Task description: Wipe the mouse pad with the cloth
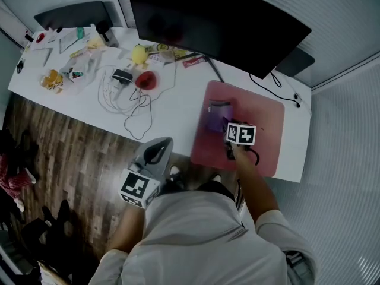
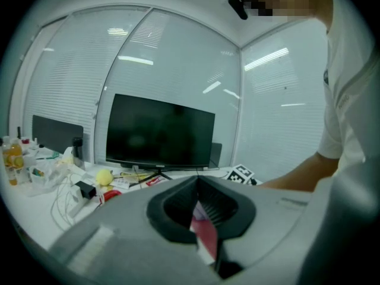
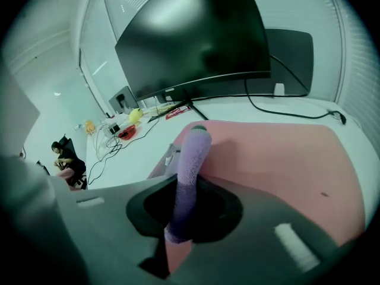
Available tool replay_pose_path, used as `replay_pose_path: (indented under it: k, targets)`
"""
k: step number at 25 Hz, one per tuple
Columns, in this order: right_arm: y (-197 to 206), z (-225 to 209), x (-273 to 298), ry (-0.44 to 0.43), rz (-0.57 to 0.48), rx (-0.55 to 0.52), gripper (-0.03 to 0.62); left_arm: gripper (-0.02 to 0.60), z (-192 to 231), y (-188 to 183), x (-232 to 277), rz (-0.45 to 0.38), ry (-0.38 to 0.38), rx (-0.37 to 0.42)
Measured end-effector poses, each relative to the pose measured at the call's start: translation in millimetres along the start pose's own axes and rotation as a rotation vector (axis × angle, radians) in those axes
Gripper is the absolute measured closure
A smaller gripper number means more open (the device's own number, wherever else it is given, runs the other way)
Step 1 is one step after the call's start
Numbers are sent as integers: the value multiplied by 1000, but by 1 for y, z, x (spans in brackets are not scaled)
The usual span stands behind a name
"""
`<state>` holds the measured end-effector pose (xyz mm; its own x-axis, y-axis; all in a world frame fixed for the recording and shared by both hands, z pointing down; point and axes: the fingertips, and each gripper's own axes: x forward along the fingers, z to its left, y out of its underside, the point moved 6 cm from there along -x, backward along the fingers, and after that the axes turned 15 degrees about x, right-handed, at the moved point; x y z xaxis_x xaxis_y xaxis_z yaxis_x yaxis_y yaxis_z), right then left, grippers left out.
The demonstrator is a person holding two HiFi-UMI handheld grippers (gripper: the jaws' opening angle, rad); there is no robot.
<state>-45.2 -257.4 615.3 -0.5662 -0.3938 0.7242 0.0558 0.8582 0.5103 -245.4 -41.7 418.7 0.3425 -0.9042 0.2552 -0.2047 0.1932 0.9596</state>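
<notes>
A pink mouse pad (image 1: 261, 120) lies on the white desk's right part, in front of the monitor. A purple cloth (image 1: 216, 115) rests on the pad's left half. My right gripper (image 1: 225, 129) reaches over the pad and is shut on the cloth (image 3: 196, 153), which rises as a fuzzy roll between its jaws above the pink pad (image 3: 279, 159). My left gripper (image 1: 155, 153) hangs off the desk's front edge, over the wooden floor, holding nothing. In the left gripper view its jaws meet at the tip (image 2: 198, 183), and a sliver of the pad (image 2: 206, 237) shows behind them.
A black monitor (image 1: 214, 22) stands at the back of the white desk (image 1: 172, 108). White cables (image 1: 127, 100), a yellow ball (image 1: 138, 54), a red object (image 1: 146, 80) and small bottles (image 1: 52, 79) clutter the left half. A black cable (image 1: 279, 82) runs behind the pad.
</notes>
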Motion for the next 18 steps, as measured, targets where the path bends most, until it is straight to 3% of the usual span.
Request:
replay_pose_path:
  k: [18]
  targets:
    - [-2,-228,-130,166,-102,158,548,578,-148,-56,113,-35,125,54]
